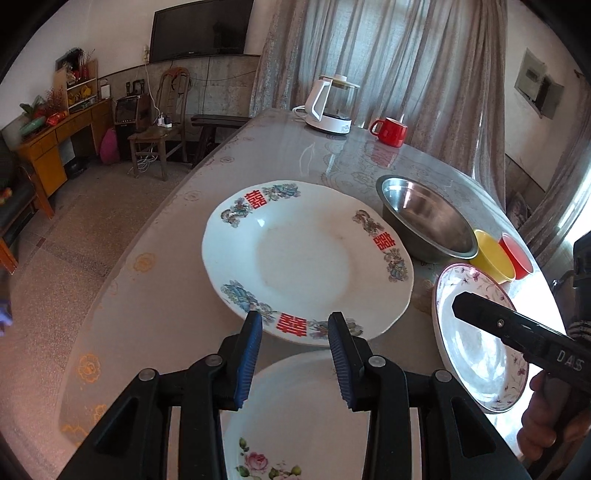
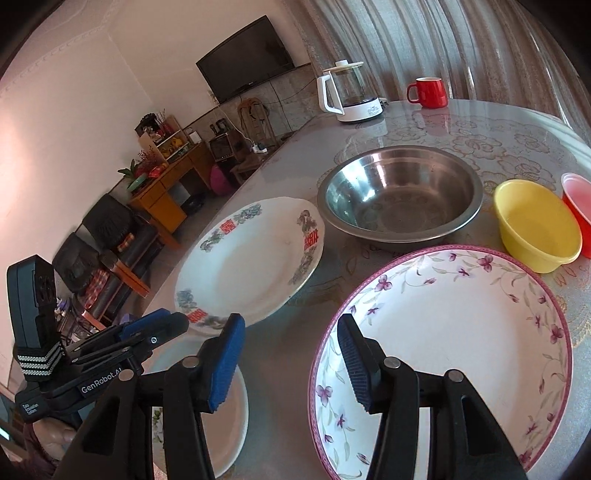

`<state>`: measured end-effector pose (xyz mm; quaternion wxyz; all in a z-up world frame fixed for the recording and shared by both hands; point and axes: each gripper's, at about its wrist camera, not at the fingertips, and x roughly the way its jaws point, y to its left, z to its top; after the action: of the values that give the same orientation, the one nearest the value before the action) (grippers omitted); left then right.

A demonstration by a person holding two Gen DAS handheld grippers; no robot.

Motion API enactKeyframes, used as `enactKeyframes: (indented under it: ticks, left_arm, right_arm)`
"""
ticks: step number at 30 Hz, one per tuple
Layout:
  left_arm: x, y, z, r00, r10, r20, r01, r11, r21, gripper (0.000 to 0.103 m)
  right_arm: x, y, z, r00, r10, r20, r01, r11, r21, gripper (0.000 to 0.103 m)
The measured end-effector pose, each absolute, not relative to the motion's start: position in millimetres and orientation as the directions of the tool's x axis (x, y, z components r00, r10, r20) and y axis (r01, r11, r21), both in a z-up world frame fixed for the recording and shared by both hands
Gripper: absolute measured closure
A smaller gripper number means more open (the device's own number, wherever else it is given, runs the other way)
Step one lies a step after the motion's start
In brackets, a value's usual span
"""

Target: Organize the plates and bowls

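Glazed china slips: your left gripper [image 1: 295, 321], jaws apart and empty, hovers at frame bottom over the red-character plate [image 1: 306, 258]; right gripper [image 2: 291, 332], also unclenched, straddles the purple-flower plate [image 2: 461, 325] rim lower right. Shallow pinch, plate drops.

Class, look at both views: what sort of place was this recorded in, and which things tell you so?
Most likely a home living and dining room: a wall-mounted television, a table set with plates, a kettle, and a wooden desk along the wall.
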<state>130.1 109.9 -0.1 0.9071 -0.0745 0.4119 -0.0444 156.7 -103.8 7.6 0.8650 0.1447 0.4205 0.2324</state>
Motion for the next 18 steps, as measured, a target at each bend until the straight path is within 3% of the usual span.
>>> enactKeyframes:
  ticks: [11, 18]
  left_arm:
    - [162, 176, -8, 0.661, -0.112, -0.742, -0.075, 0.974, -0.213, 0.065]
    - [188, 200, -18, 0.65, -0.159, -0.743, -0.086, 0.956, -0.28, 0.063]
  right_arm:
    - [209, -82, -6, 0.488, 0.564, -0.666, -0.25, 0.822, 0.512, 0.05]
    - [232, -74, -12, 0.475, 0.551, -0.686, -0.239, 0.831, 0.502, 0.05]
